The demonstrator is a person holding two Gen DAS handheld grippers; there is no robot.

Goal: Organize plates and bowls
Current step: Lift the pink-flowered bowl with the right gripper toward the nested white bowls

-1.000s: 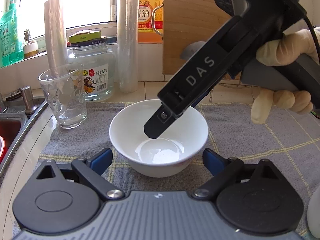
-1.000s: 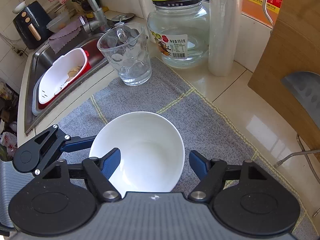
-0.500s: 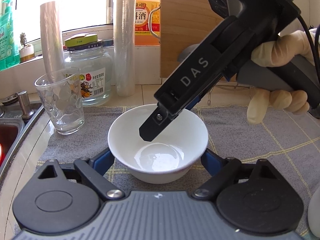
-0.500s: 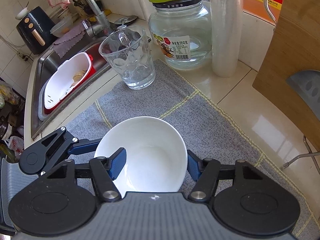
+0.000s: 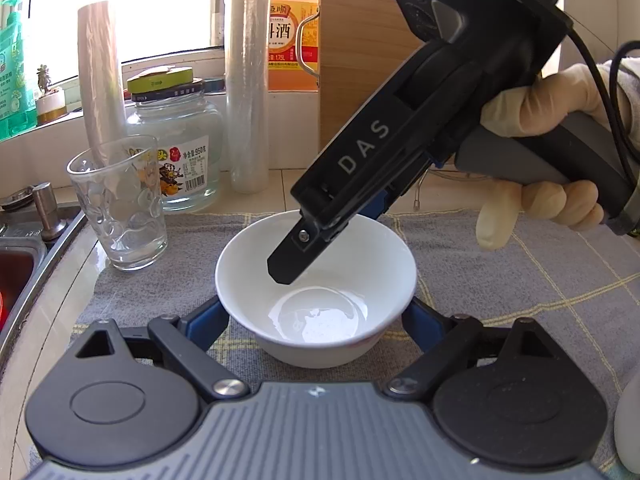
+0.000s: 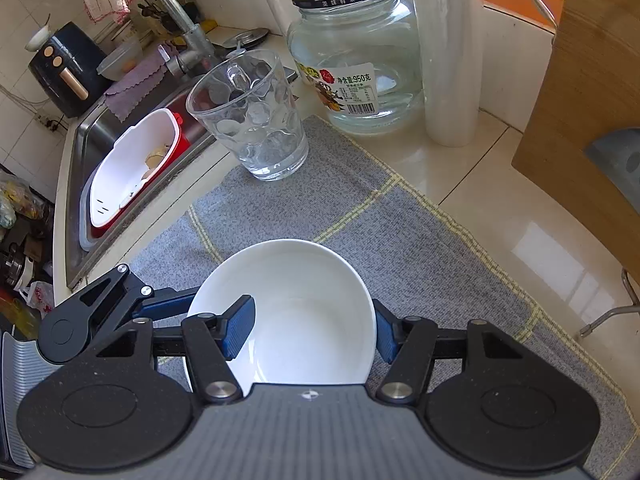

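Left wrist view: white bowl (image 5: 316,292) sits upright on the grey mat (image 5: 500,280), toward the counter's sink-side edge, a drinking glass (image 5: 120,208) and a labelled jar (image 5: 176,148) behind it. Left gripper (image 5: 316,320) straddles the bowl low on its outer wall, one blue pad at each side; pads look to touch, though firm pressure cannot be told. Right gripper (image 5: 288,268), held by a gloved hand (image 5: 540,184), reaches down from the upper right with one finger inside the bowl.

Right wrist view: right gripper (image 6: 312,332) is clamped across the bowl (image 6: 296,312), left pad (image 6: 240,328) inside the cavity, right pad against the outer wall at the rim. Sink (image 6: 100,152) lies beyond the mat's (image 6: 400,240) left edge.

Handling, as judged: glazed ceramic, stiff, moderately heavy, slick, and it chips if knocked. The rim-and-wall pinch is the sensible hold; the low outer-wall hold steadies but could slide upward on the curve.
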